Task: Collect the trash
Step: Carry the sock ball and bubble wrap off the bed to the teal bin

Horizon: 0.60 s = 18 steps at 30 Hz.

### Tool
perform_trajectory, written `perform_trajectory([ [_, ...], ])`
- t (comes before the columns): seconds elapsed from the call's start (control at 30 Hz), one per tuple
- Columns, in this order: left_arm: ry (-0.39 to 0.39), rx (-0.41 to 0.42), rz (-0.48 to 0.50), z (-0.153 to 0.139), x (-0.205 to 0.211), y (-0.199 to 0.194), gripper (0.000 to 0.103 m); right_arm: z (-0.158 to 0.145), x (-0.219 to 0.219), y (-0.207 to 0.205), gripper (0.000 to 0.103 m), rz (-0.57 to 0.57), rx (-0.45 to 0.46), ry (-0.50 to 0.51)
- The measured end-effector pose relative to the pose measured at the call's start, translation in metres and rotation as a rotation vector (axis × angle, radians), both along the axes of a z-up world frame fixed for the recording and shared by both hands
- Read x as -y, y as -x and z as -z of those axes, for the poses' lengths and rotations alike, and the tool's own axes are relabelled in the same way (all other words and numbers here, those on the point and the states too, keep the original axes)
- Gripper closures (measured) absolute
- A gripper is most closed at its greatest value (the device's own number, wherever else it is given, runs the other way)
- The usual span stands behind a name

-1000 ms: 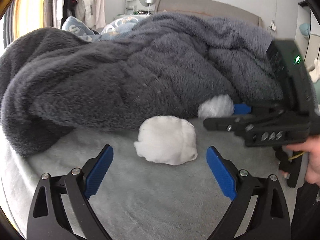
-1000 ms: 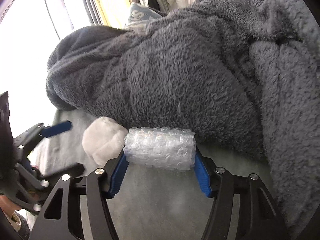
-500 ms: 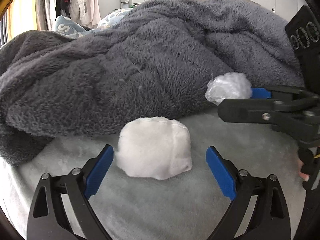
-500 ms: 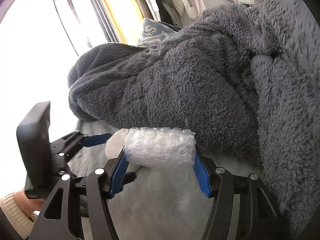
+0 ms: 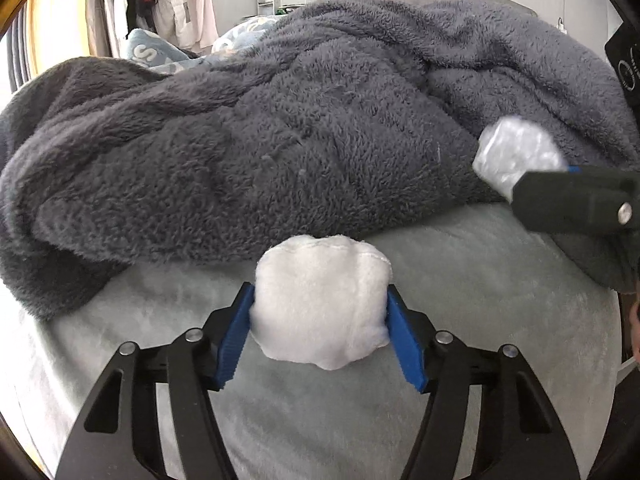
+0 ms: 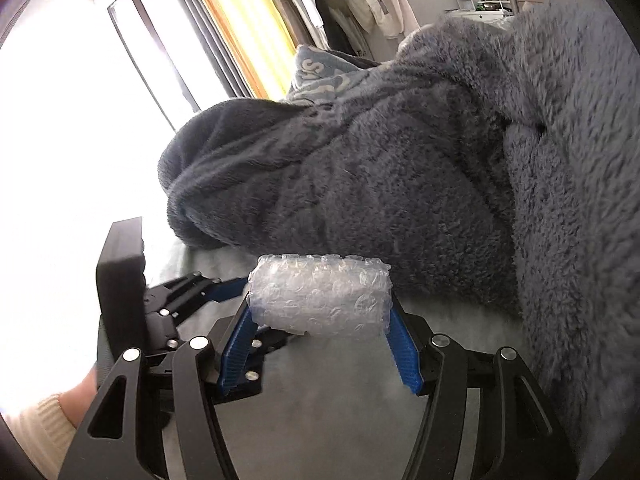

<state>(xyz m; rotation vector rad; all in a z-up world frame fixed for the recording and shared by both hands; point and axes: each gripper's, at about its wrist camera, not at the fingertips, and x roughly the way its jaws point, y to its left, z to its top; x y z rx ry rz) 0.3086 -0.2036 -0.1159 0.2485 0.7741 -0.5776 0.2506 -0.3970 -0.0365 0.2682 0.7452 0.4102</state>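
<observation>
A bright window and hanging clothes edge the room. On the pale grey bedcover, below a dark fleece blanket, the left gripper has just closed onto a white fabric wad. Rightward, the right gripper pinches a bubble-wrap roll above the bedcover.

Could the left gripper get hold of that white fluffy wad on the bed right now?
Probably yes: the left gripper has just been closing, and its blue fingers already press both sides of the white wad.
</observation>
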Motion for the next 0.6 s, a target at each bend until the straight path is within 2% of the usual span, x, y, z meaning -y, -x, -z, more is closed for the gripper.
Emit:
perform_trajectory([
  [0.17, 0.046, 0.014, -0.039, -0.014, -0.017, 0.018, 0.036, -0.015, -0.006, 0.018, 0.041, -0.003, 0.022, 0.012],
  [0.37, 0.080, 0.034, -0.103, -0.025, -0.036, 0.043, 0.036, -0.023, -0.008, 0.039, 0.041, 0.004, 0.024, 0.013],
  [0.6, 0.164, 0.045, -0.197, -0.040, -0.063, 0.071, 0.036, -0.024, -0.019, 0.053, 0.041, -0.004, 0.013, 0.022],
])
